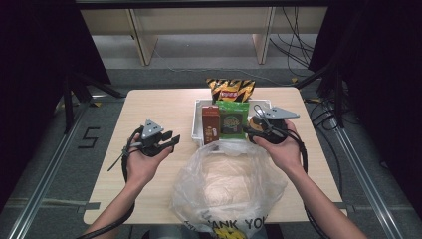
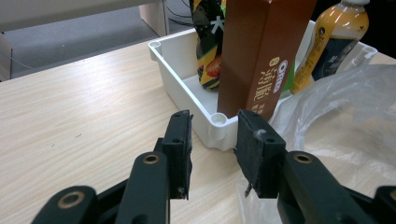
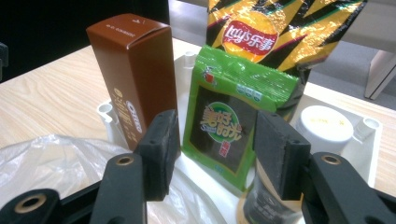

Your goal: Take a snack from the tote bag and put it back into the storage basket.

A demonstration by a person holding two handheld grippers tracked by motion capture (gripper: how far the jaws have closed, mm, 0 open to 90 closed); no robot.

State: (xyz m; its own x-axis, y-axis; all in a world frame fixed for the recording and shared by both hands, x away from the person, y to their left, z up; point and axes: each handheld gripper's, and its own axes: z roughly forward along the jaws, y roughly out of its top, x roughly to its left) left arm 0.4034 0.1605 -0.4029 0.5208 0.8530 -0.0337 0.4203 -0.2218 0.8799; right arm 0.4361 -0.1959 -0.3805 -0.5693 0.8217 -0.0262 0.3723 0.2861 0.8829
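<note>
The brown carton (image 1: pixel 210 125) stands upright in the white bin (image 1: pixel 197 130), at the bin's near-left corner, with the green snack packet (image 1: pixel 233 119) just beside it at its 3 o'clock, the yellow chip bag (image 1: pixel 231 90) behind at 12 o'clock, and a bottle (image 2: pixel 334 44) further along the bin. The clear plastic bag (image 1: pixel 226 181) lies crumpled at the bin's 6 o'clock, touching its near wall. The carton looks stiff and flat-sided, probably of modest weight, so it should take a firm pinch across its two broad faces high up, above the bin wall; its smooth printed skin could slip if gripped by the edges. The green packet looks soft, light and crinkly, best taken by its upper part. The left gripper (image 1: pixel 169 142) sits on the table at the bin's 9 o'clock, jaws parted partway and empty, lined up toward the bin's corner and the carton beyond it, touching nothing. The right gripper (image 1: pixel 252 128) hovers at the bin's right side, jaws likewise released about halfway, framing the green packet without pressing on it.
</note>
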